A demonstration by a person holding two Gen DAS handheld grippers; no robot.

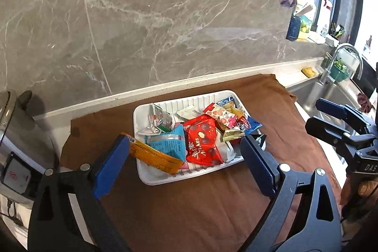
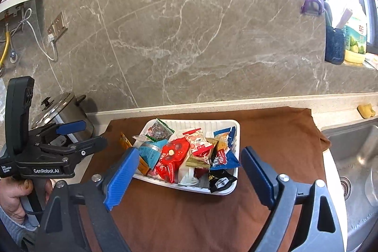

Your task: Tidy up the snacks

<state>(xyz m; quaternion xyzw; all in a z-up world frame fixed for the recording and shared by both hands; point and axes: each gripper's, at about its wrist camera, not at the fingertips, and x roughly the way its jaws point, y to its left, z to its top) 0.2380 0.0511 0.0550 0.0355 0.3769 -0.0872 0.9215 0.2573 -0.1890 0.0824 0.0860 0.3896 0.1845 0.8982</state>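
Observation:
A white ribbed tray sits on a brown cloth and holds several snack packets. Among them are a red chocolate bag, a light blue packet, an orange packet lying over the tray's left rim, and a black packet. My left gripper is open and empty above the tray's near edge. My right gripper is open and empty, also over the tray's near edge. Each gripper shows in the other's view, the right and the left.
A steel pot stands left of the cloth. A steel sink with a tap lies to the right. A marble wall rises behind the counter. A yellow sponge lies on the back ledge.

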